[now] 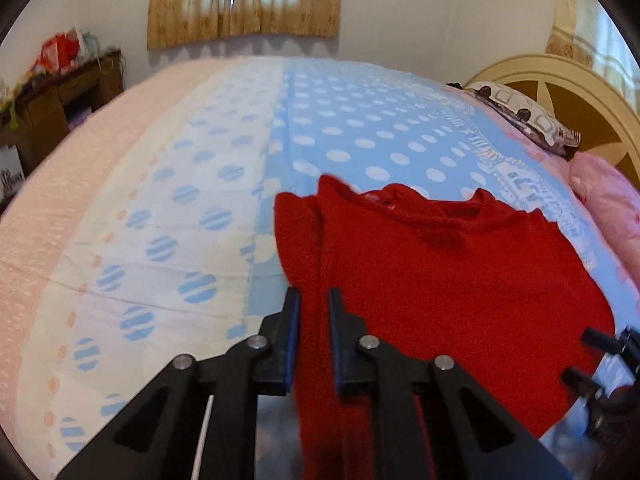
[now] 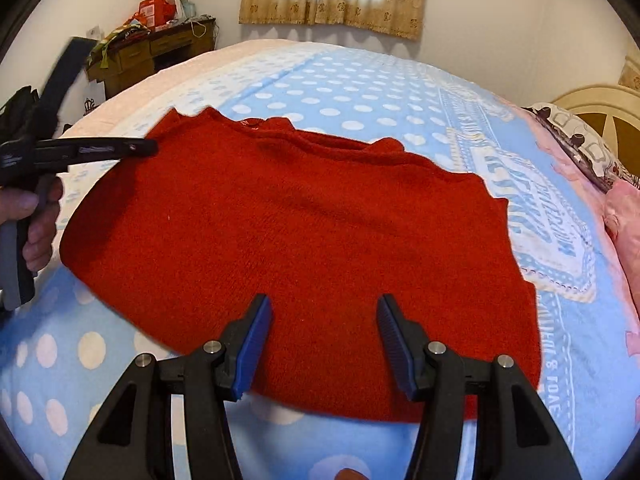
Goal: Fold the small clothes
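Here the red sweater (image 2: 304,248) lies spread flat on the blue polka-dot blanket (image 2: 360,92), its collar toward 12 o'clock in the right wrist view. The left gripper (image 1: 313,300) is clenched on a raised fold of the sweater's edge, red knit pinched between its blue pads. The right gripper (image 2: 325,312), at 6 o'clock, hovers released over the hem, jaws spread wide.

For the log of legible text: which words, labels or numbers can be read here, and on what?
"& LOVE": partial, read with doubt, on the blue blanket border.
Large lettering in the blanket's white panel: too distorted to read.
Red boxes on the desk: print too small.
Red sweater: none visible.
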A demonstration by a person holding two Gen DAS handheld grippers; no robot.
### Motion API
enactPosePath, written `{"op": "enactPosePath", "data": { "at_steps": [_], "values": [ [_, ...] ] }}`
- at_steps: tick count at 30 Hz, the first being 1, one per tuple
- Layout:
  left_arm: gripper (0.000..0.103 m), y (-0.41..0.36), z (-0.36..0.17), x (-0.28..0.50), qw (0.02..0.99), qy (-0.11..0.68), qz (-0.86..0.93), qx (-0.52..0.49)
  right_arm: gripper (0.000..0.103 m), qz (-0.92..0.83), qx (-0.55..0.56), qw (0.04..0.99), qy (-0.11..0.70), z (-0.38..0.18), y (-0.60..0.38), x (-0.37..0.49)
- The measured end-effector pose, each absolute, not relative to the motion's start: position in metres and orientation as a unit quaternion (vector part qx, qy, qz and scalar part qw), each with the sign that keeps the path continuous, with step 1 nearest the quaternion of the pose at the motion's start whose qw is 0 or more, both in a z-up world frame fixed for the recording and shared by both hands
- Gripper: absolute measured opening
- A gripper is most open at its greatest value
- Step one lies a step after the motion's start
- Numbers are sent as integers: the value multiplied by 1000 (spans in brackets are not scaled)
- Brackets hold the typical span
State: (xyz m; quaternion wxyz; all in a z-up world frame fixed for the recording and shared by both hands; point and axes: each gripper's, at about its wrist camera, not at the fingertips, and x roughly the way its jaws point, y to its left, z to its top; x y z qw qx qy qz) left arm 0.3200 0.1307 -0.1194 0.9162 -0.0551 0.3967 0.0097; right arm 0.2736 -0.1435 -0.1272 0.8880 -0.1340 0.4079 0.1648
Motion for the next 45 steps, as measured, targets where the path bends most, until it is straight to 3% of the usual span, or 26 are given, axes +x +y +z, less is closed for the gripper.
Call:
{"op": "enactPosePath", "data": {
  "at_steps": [10, 16, 20, 23, 31, 39, 41, 45],
  "values": [
    [20, 137, -141, 316, 909, 414, 19, -49, 63, 118, -87, 892, 427, -130, -185, 286],
    [35, 147, -134, 306, 908, 412, 15, -75, 70, 101, -86, 881, 455, -141, -201, 296],
    [63, 152, -132, 294, 915, 396, 34, -63, 70, 101, -71, 891, 438, -128, -201, 292],
    [63, 156, -141, 297, 907, 415, 39, -63, 72, 97, -106, 878, 456, -144, -190, 298],
    [70, 188, -138, 284, 907, 403, 70, -96, 72, 140, -131, 891, 411, -112, -149, 268],
    [82, 216, -148, 277, 899, 411, 92, -121, 72, 212, -178, 873, 402, -124, -66, 243],
    [90, 222, -149, 276, 897, 410, 95, -134, 72, 225, -188, 869, 400, -127, -51, 239],
    [93, 232, -149, 274, 894, 408, 94, -158, 72, 252, -218, 863, 380, -129, -16, 220]
  ]
}}
